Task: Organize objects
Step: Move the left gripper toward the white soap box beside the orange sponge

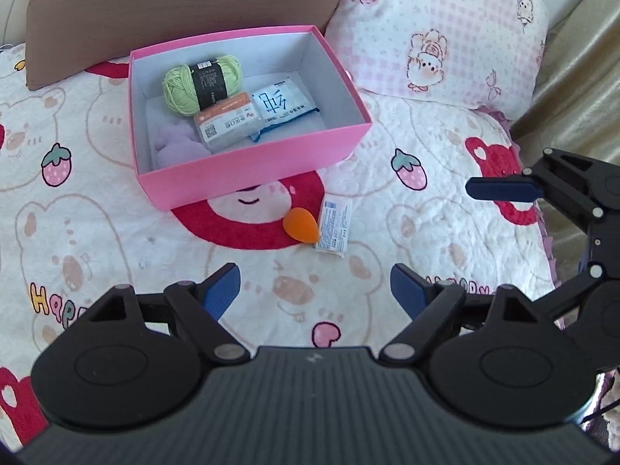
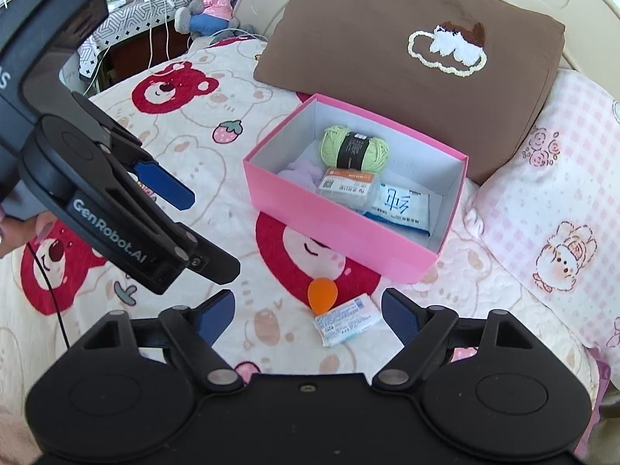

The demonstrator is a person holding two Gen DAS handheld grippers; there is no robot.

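While the pink box (image 1: 248,178) sits far on the bedspread, I see both grippers (image 1: 316,290) (image 2: 308,316) spread, holding nothing. Nearer, the white packet (image 2: 346,321) looks light and soft; I'd pinch its long sides. Touching it, the orange sponge (image 2: 322,294) looks squashy.

Ahead of the right gripper's (image 2: 308,316) fingers (image 2: 399,316): orange egg-shaped sponge (image 2: 322,293) touching flat white paper packet (image 2: 347,324); beyond them, open pink cardboard box (image 2: 329,228) containing green yarn ball (image 2: 353,149).
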